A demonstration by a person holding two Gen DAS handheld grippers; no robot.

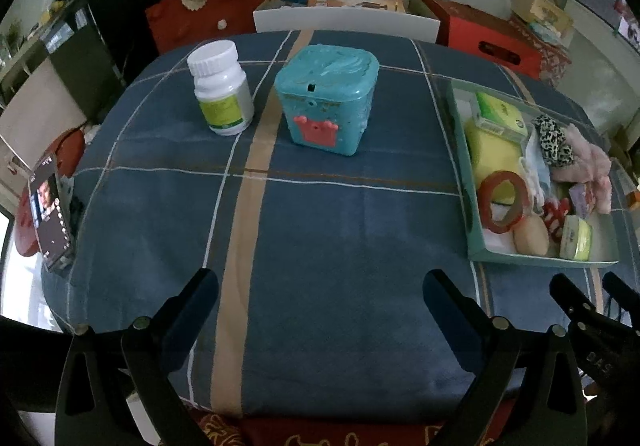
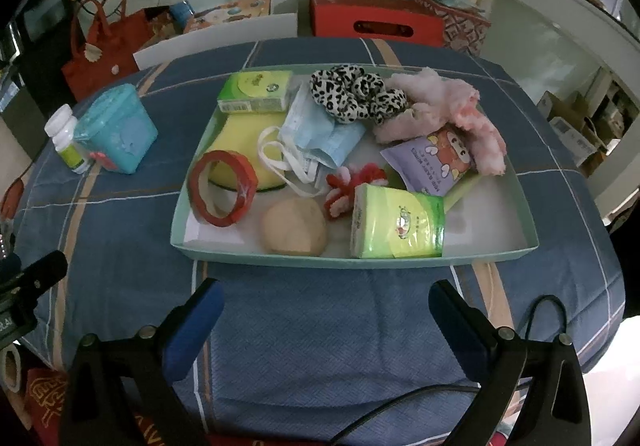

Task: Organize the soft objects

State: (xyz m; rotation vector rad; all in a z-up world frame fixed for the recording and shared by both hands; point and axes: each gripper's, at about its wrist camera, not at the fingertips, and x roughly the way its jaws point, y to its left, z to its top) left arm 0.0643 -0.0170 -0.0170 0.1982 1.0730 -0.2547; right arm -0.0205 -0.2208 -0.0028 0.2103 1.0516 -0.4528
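A pale green tray (image 2: 516,250) on the blue checked tablecloth holds soft items: a leopard scrunchie (image 2: 356,90), pink fluffy cloth (image 2: 452,106), a blue face mask (image 2: 316,134), a yellow sponge (image 2: 240,142), green tissue packs (image 2: 396,226), a beige puff (image 2: 294,226), a red ring (image 2: 222,192) and a purple wipes pack (image 2: 432,162). The same tray (image 1: 532,257) sits at the right in the left wrist view. My right gripper (image 2: 326,310) is open just before the tray's near rim. My left gripper (image 1: 320,294) is open over bare cloth, empty.
A teal lidded box (image 1: 328,98) and a white pill bottle (image 1: 220,86) stand on the far left half of the table. A phone (image 1: 50,214) leans at the left edge. Red bag (image 1: 204,6), red box (image 1: 492,34) and clutter lie beyond the table.
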